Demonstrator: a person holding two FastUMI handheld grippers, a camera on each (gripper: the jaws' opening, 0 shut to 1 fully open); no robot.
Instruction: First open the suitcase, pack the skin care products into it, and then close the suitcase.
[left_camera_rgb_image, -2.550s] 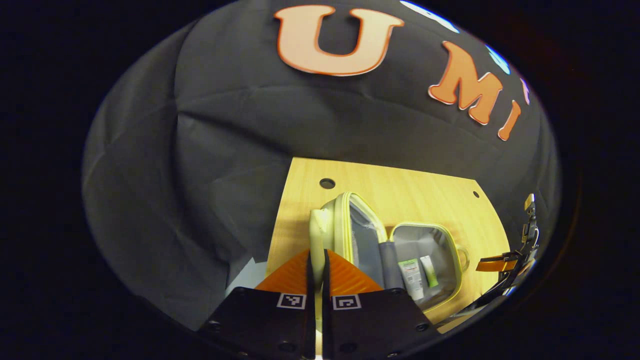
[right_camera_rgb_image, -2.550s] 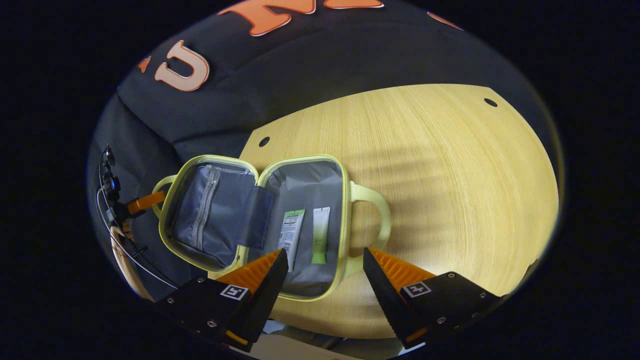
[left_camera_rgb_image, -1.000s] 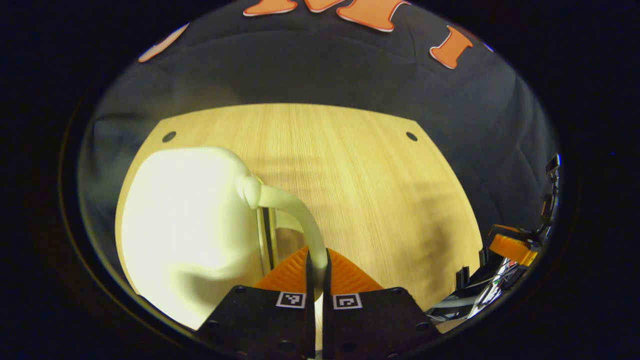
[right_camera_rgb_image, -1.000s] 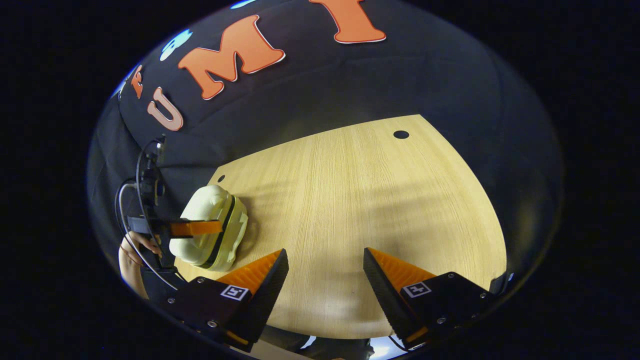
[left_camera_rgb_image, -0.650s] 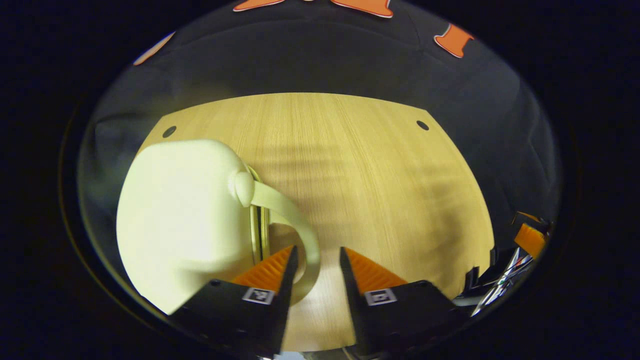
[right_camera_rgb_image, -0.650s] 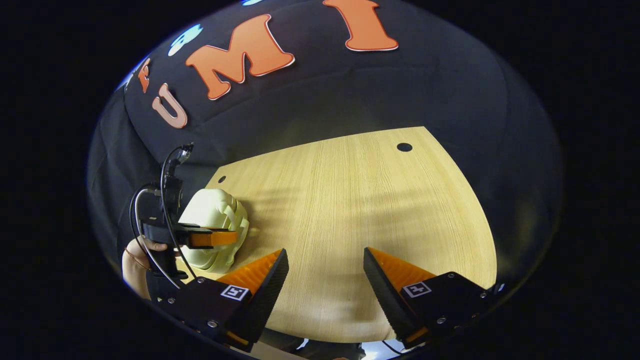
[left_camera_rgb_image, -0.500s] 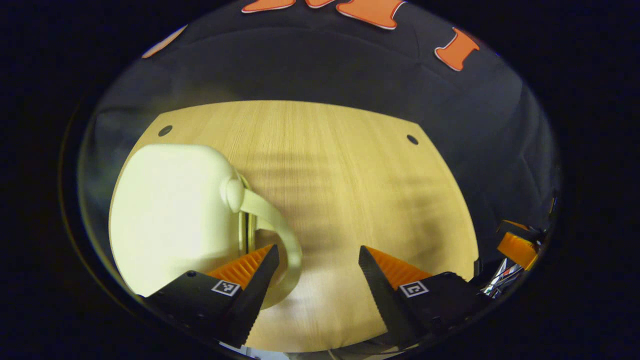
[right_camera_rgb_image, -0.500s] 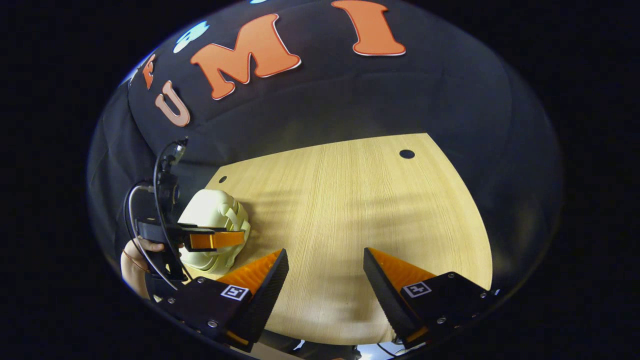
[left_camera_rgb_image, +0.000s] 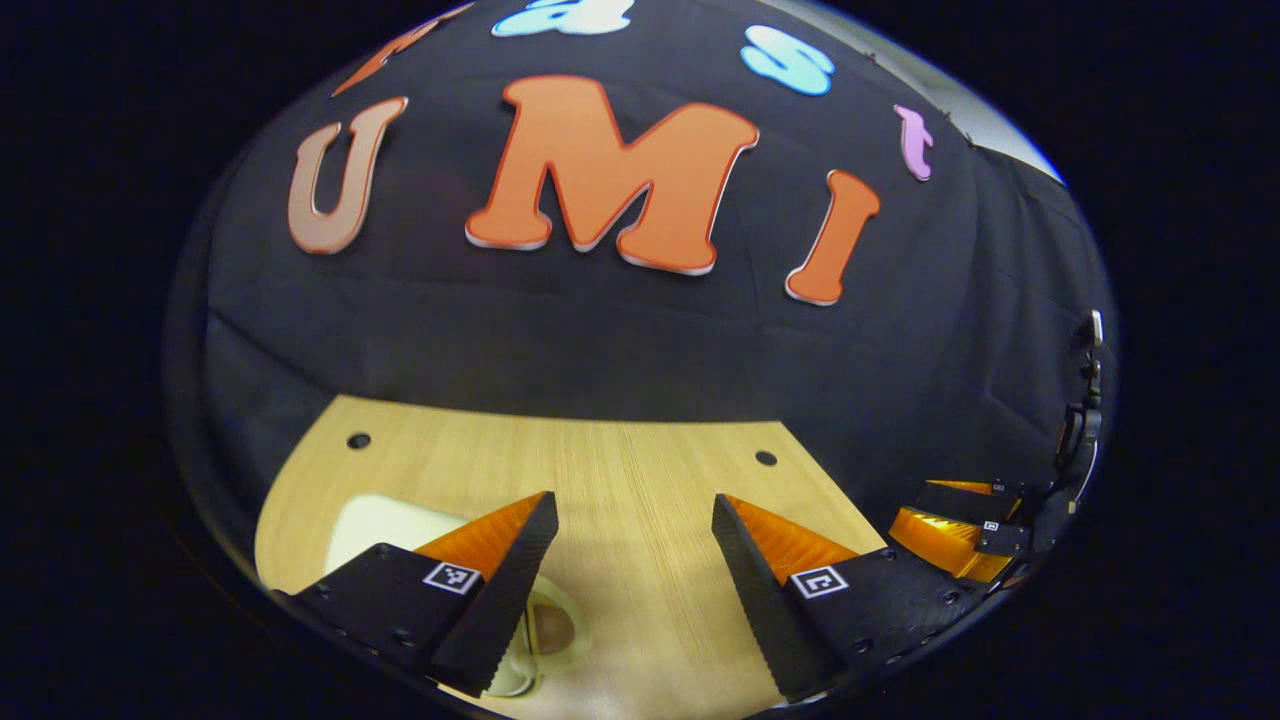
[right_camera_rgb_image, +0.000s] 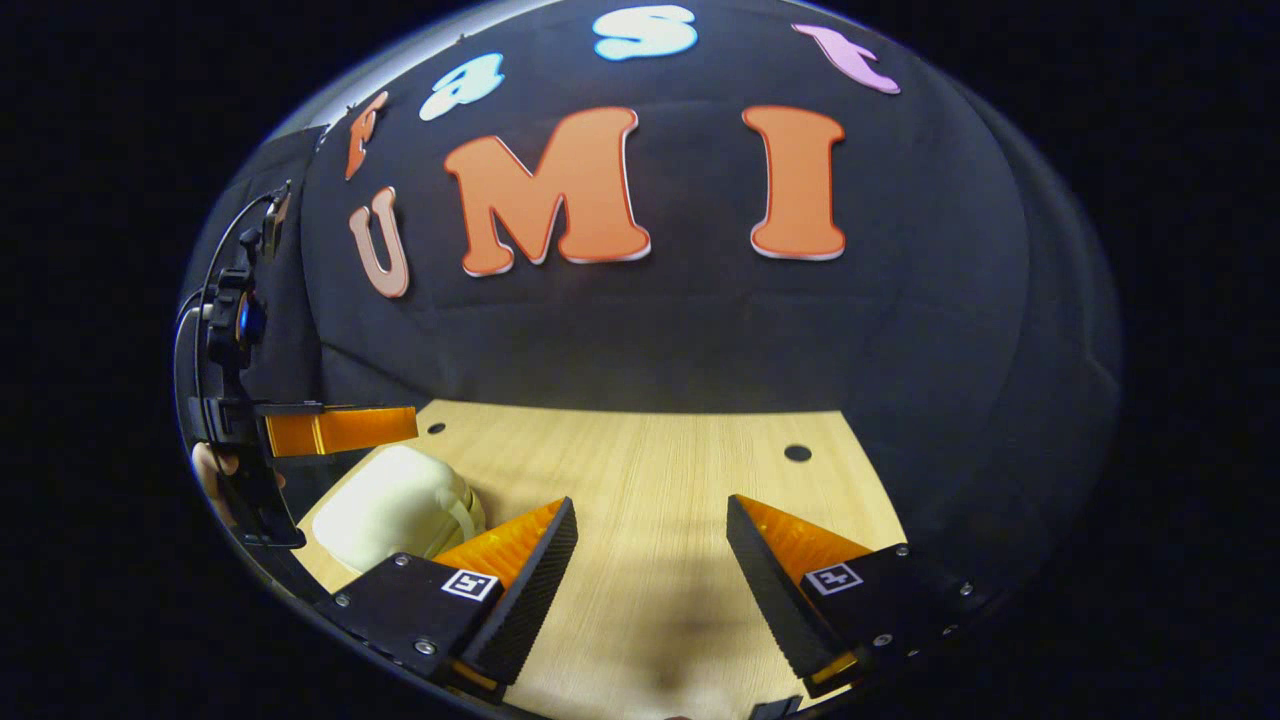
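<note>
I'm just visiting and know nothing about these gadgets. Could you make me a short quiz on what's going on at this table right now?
1. True or false: the pale yellow suitcase lies closed on the wooden table.
2. How do the jaws of the left gripper stand? A) clamped on the suitcase's handle B) apart, holding nothing C) gripping a tube
3. Fill in: in the right gripper view, the suitcase lies to the ____ of the right gripper.

Key
1. True: no open half or lining shows.
2. B: its jaws are spread above the table, the suitcase low beside one finger.
3. Left: beyond its left finger, under the left gripper.
</note>
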